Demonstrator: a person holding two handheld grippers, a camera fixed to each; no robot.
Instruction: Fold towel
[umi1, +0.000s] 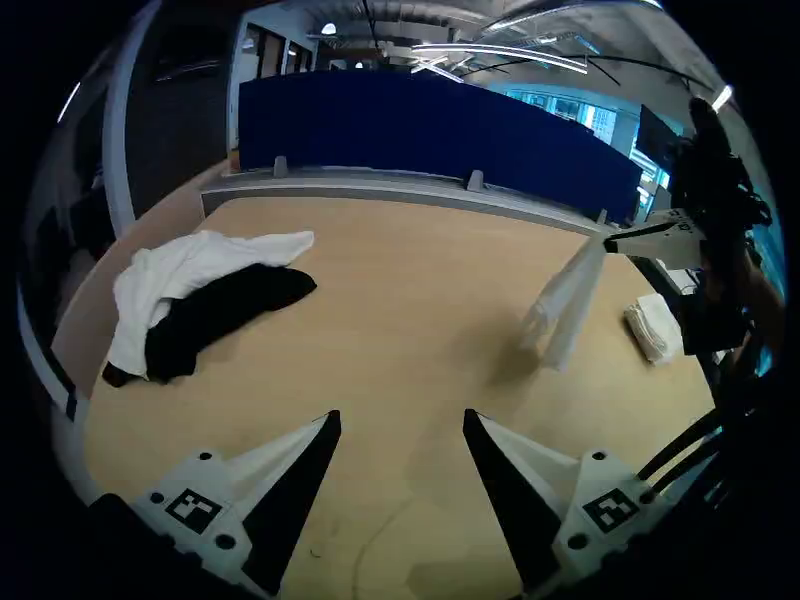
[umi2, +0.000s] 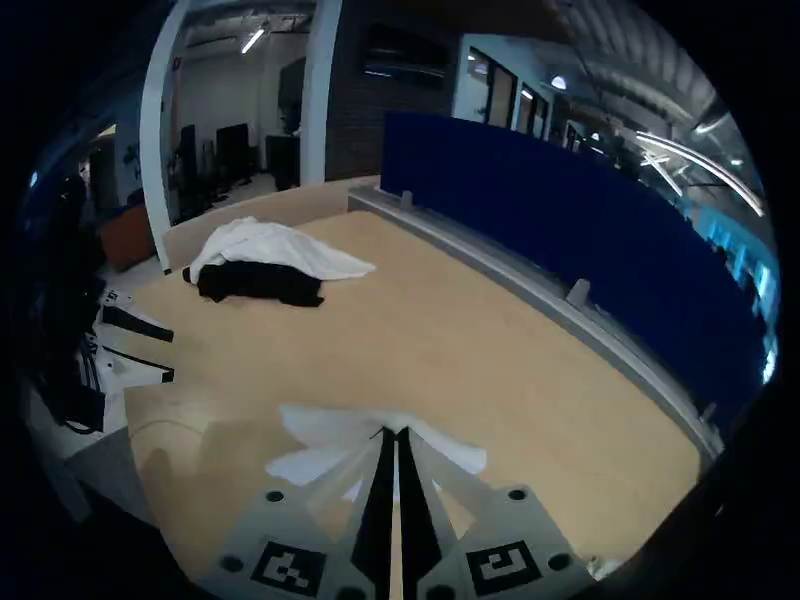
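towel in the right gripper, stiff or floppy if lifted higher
Probably floppy: the towel hangs in limp folds from the right gripper. Likely light, since one pinched edge carries it. Its low end may drag on the table.

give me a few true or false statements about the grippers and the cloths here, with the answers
1. The right gripper is shut on a white towel. True.
2. The left gripper grips that same towel. False: it is open and holds nothing.
3. A black cloth lies against a white cloth on the table. True.
4. The divider behind the table is red. False: the partition is blue.
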